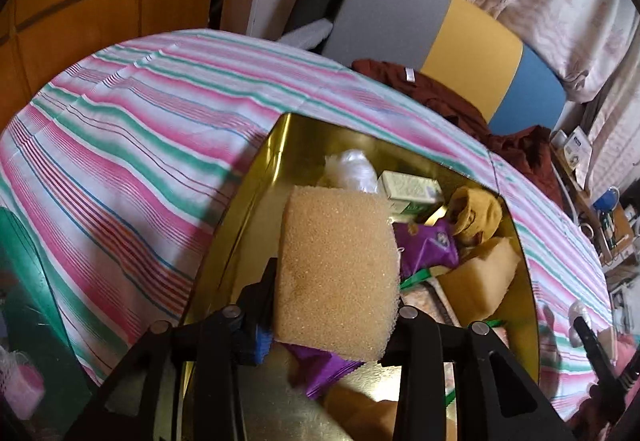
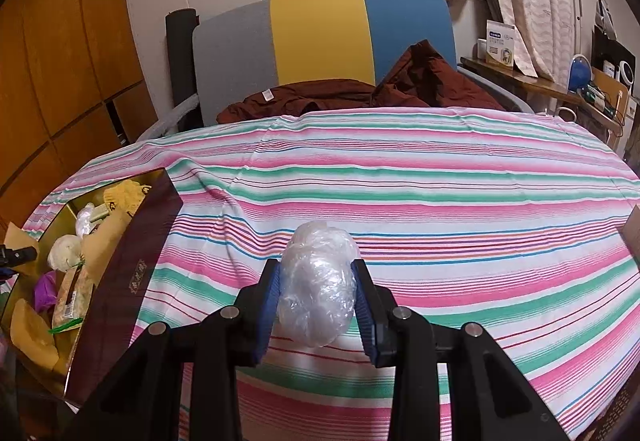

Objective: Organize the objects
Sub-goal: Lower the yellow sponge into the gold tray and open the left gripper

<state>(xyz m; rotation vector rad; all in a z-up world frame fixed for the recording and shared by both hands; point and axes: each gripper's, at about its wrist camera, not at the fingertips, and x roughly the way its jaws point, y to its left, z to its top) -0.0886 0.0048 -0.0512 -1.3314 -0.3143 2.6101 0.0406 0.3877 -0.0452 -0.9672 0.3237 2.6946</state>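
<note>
My left gripper point(image 1: 332, 301) is shut on a tan sponge point(image 1: 338, 273) and holds it tilted above the gold-lined box point(image 1: 248, 209). Under it the box holds a white plastic bundle point(image 1: 352, 169), a green-and-white carton point(image 1: 408, 187), a mustard cloth point(image 1: 476, 213), a purple packet point(image 1: 428, 245) and a second sponge point(image 1: 480, 281). My right gripper point(image 2: 318, 293) is shut on a ball of clear plastic film point(image 2: 320, 265) over the striped tablecloth point(image 2: 440, 201). From that side the box shows its maroon outer wall point(image 2: 132, 257), at the table's left.
A maroon garment point(image 2: 340, 93) lies at the table's far edge, before a chair back point(image 2: 320, 37) in grey, yellow and blue. Wooden cabinet doors point(image 2: 60, 81) stand left. A cluttered shelf point(image 2: 560, 89) runs along the right. A brown box corner point(image 2: 632, 229) pokes in at right.
</note>
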